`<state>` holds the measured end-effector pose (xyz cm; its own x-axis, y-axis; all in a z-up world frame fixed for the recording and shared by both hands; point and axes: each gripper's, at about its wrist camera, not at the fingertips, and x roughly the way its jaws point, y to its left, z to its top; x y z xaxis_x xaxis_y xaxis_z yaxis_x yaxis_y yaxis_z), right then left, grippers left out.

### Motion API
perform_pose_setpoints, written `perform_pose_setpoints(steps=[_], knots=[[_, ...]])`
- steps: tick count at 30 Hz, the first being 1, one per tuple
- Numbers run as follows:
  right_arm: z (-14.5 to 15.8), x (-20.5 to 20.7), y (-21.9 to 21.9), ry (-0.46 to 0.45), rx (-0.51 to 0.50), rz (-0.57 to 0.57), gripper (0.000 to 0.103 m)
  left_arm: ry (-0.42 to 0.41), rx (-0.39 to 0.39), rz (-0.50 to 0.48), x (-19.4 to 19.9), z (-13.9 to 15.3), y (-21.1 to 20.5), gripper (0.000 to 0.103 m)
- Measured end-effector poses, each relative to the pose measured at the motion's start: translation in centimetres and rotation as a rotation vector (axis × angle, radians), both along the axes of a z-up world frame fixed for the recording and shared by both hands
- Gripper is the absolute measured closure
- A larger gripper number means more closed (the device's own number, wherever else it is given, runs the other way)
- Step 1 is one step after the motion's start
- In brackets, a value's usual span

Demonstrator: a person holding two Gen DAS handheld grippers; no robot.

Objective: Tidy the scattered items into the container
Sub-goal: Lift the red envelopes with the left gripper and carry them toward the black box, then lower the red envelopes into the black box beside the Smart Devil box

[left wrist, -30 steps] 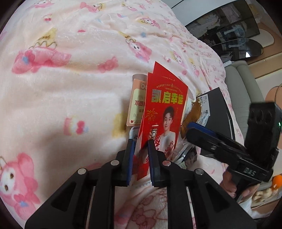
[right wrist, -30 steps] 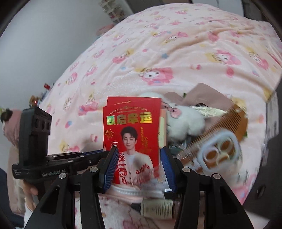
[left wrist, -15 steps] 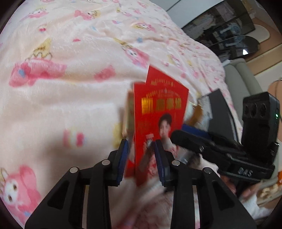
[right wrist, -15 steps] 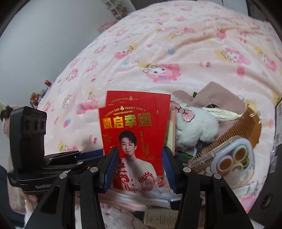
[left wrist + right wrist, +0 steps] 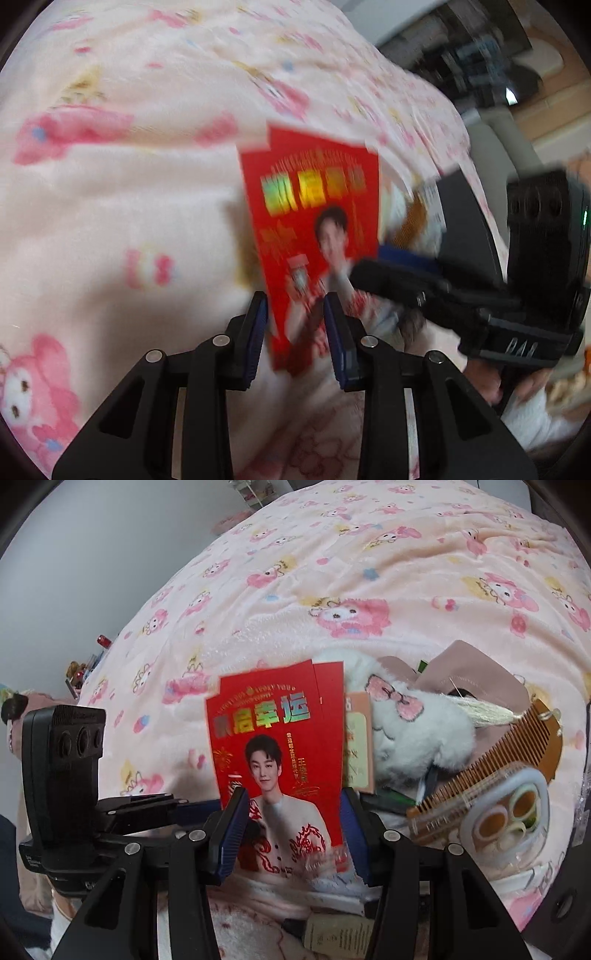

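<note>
Red envelopes (image 5: pixel 314 221) with a man's portrait stand upright on the pink blanket; they also show in the right wrist view (image 5: pixel 280 753). My left gripper (image 5: pixel 295 325) is open, its pads on either side of the envelopes' lower edge with a gap. My right gripper (image 5: pixel 291 827) is open around the same envelopes from the other side. A black container (image 5: pixel 465 229) lies behind them at the right, mostly hidden.
Beside the envelopes lie a white plush toy (image 5: pixel 413 731), a wooden comb (image 5: pixel 498 760), a round clear case (image 5: pixel 509 812), a pink pouch (image 5: pixel 476 675), an orange card (image 5: pixel 356 746) and a small bottle (image 5: pixel 336 934). The cartoon-print blanket (image 5: pixel 332 572) spreads all around.
My left gripper has opened wider and let go of the red envelopes. It has shifted left and the view is blurred. The envelopes have risen a little in the right wrist view.
</note>
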<state>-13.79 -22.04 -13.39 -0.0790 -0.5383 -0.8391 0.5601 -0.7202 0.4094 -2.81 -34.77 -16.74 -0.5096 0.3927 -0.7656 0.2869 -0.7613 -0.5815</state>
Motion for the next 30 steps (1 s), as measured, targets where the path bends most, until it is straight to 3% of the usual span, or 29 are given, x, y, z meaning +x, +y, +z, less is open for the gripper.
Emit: perform_pose_setpoints(steps=[3, 6, 10, 16, 18, 20, 26, 30], knots=[[-0.2, -0.1, 0.0, -0.008, -0.03, -0.01, 0.056, 0.022, 0.019, 0.051, -0.3, 0.1, -1.1, 0.078], [-0.1, 0.2, 0.0, 0.0, -0.028, -0.01, 0.056, 0.026, -0.02, 0.041, -0.3, 0.6, -0.3, 0.078], [0.8, 0.5, 1.0, -0.01, -0.064, -0.019, 0.056, 0.081, -0.005, 0.04, 1.0, 2.3, -0.6, 0.08], [4.7, 1.5, 2.6, 0.069, -0.113, -0.046, 0.056, 0.209, -0.01, 0.041, 1.2, 7.5, 1.3, 0.081], [6.6, 1.9, 3.4, 0.11, -0.134, -0.058, 0.056, 0.232, -0.032, 0.05, 1.1, 9.3, 2.0, 0.088], [8.4, 2.3, 4.7, 0.138, -0.168, -0.071, 0.057, 0.259, -0.054, 0.049, 0.8, 10.8, 2.7, 0.089], [11.4, 2.9, 8.5, 0.195, -0.205, -0.126, 0.058, 0.319, -0.029, -0.01, -0.6, 13.5, 5.3, 0.091], [12.4, 2.7, 12.2, 0.212, -0.197, -0.18, 0.058, 0.355, -0.03, -0.105, -2.5, 15.5, 9.5, 0.091]])
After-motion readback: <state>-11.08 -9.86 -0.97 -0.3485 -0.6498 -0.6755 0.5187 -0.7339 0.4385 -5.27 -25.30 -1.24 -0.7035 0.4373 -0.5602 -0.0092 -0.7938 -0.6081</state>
